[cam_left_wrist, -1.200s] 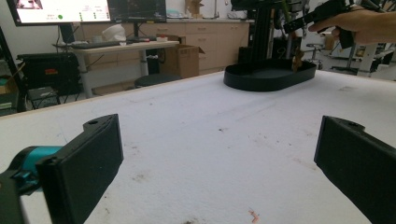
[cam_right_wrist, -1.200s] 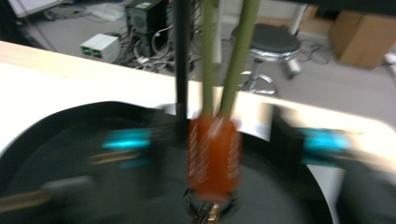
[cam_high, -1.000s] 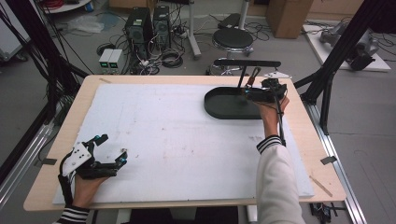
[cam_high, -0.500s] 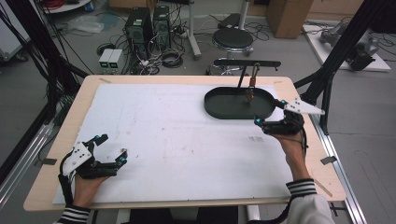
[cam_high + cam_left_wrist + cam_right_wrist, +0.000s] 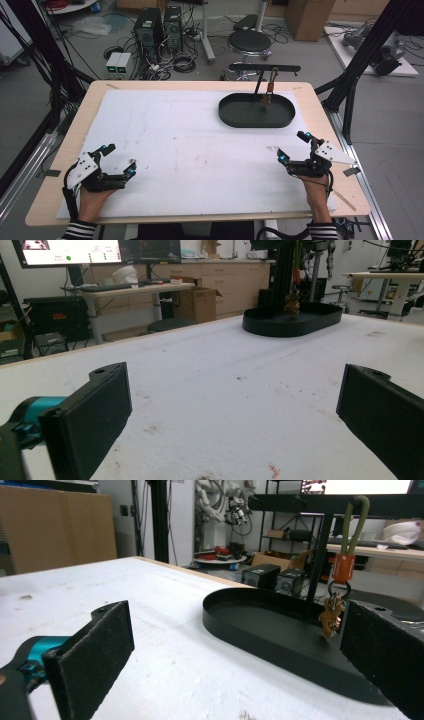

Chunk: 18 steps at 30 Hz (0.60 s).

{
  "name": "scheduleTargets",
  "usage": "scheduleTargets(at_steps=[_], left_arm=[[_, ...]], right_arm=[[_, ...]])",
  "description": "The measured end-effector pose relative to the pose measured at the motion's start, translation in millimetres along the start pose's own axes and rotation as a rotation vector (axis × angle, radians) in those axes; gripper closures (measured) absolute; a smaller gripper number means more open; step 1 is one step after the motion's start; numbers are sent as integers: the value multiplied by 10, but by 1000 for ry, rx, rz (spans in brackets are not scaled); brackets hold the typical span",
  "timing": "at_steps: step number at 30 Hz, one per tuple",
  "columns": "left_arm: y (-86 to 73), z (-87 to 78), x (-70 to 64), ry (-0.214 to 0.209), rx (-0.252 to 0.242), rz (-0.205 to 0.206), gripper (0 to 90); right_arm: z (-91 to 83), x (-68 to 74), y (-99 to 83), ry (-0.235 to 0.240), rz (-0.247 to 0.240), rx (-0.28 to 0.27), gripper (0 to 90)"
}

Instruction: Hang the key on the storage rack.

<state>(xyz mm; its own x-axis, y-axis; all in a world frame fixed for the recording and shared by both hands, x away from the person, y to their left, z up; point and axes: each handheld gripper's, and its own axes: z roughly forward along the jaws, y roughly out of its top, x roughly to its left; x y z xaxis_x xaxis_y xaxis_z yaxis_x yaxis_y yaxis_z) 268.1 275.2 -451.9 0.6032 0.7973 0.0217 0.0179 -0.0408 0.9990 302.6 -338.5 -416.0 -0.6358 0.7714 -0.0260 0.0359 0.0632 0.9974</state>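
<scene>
A black oval tray (image 5: pixel 235 116) lies at the back right of the white mat. Over it stands a black T-shaped stand (image 5: pixel 264 67); a strap with an orange clip (image 5: pixel 344 568) hangs from its bar, and a small brown charm (image 5: pixel 330 616) dangles just above the tray floor. My right gripper (image 5: pixel 295 147) rests open near the table's front right, well short of the tray, with nothing between its jaws. My left gripper (image 5: pixel 118 159) rests open at the front left, also with nothing in it. The left gripper view has the tray (image 5: pixel 320 320) far off.
The white mat (image 5: pixel 190 150) covers most of the wooden table (image 5: pixel 45 200). Behind the table stand a black stool (image 5: pixel 249 41), computer towers (image 5: pixel 160 25) and cables on the floor. Black frame posts (image 5: pixel 360 65) rise at both sides.
My right gripper has pulled back from the tray and stand at the back right to the table's front right. The left gripper has stayed in place.
</scene>
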Motion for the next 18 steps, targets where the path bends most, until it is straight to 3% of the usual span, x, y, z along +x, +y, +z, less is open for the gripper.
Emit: scheduleTargets(at_steps=[4,7,12,13,18], left_arm=[[-1,-3,-4,-1,-1,2,17],[-1,-3,-5,-2,-2,2,17],[0,-1,-10,-3,2,13,17],[1,0,-12,-2,2,15,17],[0,3,-20,-1,0,18,17]], right_arm=[[-16,57,-222,-13,5,-27,4],[-20,50,-315,-18,-6,-3,4],[-63,46,-366,-27,16,-39,4],[-91,71,-381,-59,4,-72,4],[-82,82,-381,-71,-14,-66,4]])
